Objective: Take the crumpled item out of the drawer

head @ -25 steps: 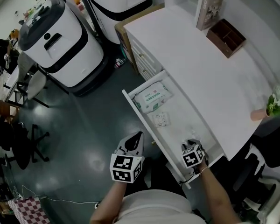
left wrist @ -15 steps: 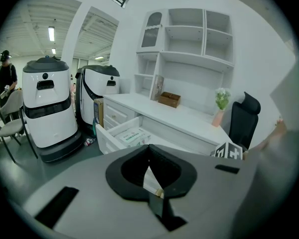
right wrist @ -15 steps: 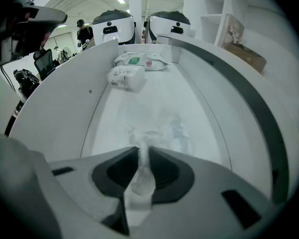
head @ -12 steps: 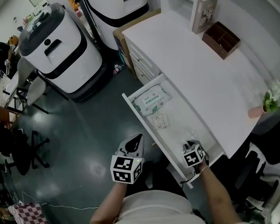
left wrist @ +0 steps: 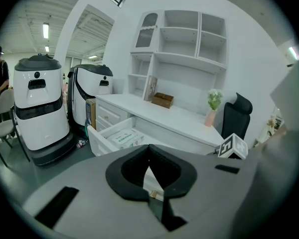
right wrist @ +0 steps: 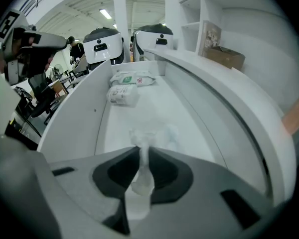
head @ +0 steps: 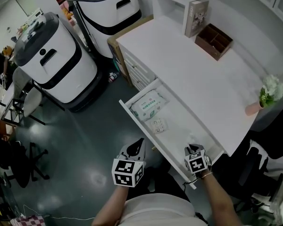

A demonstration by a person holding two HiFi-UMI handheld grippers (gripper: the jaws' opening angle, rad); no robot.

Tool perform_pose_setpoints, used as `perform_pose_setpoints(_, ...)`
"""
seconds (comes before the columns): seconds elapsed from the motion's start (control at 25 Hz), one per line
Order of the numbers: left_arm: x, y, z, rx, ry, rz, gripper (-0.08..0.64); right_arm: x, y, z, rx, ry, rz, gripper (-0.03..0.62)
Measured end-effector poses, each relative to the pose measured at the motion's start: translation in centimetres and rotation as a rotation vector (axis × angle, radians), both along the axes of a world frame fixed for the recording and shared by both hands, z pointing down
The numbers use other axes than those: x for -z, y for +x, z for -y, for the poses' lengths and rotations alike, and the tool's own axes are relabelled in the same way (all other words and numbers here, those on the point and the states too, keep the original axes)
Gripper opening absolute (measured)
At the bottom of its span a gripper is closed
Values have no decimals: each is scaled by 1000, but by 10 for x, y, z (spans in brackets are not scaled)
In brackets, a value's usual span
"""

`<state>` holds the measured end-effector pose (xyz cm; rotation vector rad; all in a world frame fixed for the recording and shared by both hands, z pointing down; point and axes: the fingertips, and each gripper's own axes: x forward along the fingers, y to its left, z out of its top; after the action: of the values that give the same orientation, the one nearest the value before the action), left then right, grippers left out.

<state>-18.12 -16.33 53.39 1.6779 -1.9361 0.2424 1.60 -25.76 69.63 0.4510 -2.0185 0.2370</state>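
A big white and black machine (head: 54, 60) stands on the dark floor (head: 85, 140), off to the left of the long white tabletop (head: 198, 74). A white drawer (head: 177, 126) is pulled out from the tabletop's front edge.

A brown wooden box with small sections (head: 214, 40) and a book standing up (head: 196, 17) sit by the tabletop's back edge. A pink pot of white flowers (head: 264, 95) stands near its right end.

The left gripper (head: 139, 142) hangs over the floor, just outside the drawer's front wall. Its jaws are pressed together and nothing is in them. The right gripper (head: 192, 148) reaches into the near end of the drawer.

A soft white and green pack of wipes (head: 147, 103) lies at the drawer's far end. A small flat packet (head: 157, 125) lies just beside it, toward the middle.

The crumpled white paper (right wrist: 141, 177) lies on the drawer's bottom at the near end. Part of it is between the right gripper's jaws, which are closing and pinch it.
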Motion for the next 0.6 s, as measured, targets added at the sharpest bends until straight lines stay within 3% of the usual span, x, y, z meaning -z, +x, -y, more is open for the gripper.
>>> perform_pose_setpoints(0.6,6,30,20,-179,39,-3,-8,92,-1,0,-234,134,238,64)
